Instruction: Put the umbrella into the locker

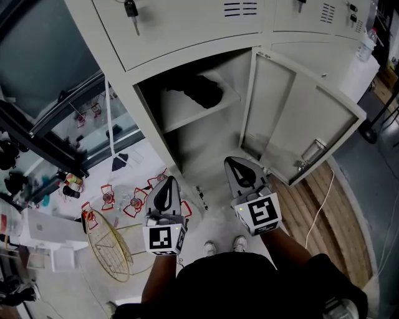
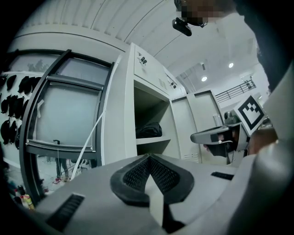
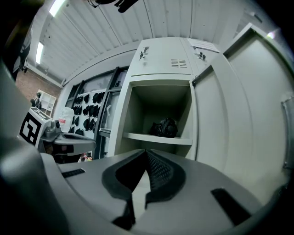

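Note:
The black folded umbrella (image 1: 201, 90) lies on the shelf (image 1: 202, 116) inside the open locker (image 1: 149, 106); it also shows in the left gripper view (image 2: 149, 130) and the right gripper view (image 3: 165, 127). The locker door (image 1: 299, 118) is swung wide to the right. My left gripper (image 1: 168, 182) (image 2: 148, 157) is shut and empty, held level in front of the locker's left post. My right gripper (image 1: 232, 163) (image 3: 146, 151) is shut with nothing in it, in front of the opening below the shelf. Both stand clear of the umbrella.
A key (image 1: 131, 9) hangs from the closed locker door above. A gold wire basket (image 1: 112, 246) and white boxes (image 1: 47, 233) sit on the floor at the left, beside a dark-framed glass panel (image 1: 56, 124). A white cable (image 1: 321, 209) crosses the wooden floor strip at the right.

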Tool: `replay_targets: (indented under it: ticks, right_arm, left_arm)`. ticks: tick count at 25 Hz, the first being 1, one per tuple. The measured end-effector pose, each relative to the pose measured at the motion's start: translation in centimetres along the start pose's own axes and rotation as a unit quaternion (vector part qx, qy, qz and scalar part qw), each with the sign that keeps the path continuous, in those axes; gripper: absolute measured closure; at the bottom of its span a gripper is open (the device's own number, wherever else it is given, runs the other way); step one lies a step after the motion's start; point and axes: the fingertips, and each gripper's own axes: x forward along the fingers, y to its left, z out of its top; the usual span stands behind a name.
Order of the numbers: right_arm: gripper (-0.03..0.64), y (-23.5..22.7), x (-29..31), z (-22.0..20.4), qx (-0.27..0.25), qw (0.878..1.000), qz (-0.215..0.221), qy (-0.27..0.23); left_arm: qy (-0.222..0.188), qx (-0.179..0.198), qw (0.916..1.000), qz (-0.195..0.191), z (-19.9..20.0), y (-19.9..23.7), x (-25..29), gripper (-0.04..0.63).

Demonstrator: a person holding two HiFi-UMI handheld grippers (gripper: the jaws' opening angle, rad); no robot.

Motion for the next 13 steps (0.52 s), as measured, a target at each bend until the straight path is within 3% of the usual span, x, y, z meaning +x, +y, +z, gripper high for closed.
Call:
replay_targets:
  ticks: [13]
  right_arm:
    - [0.618, -0.47, 0.0, -0.7, 0.015, 1.0, -0.005, 0.004]
  left_arm:
    - [0.0, -0.003, 1.0, -0.003, 0.34, -0.45, 0.26, 0.598]
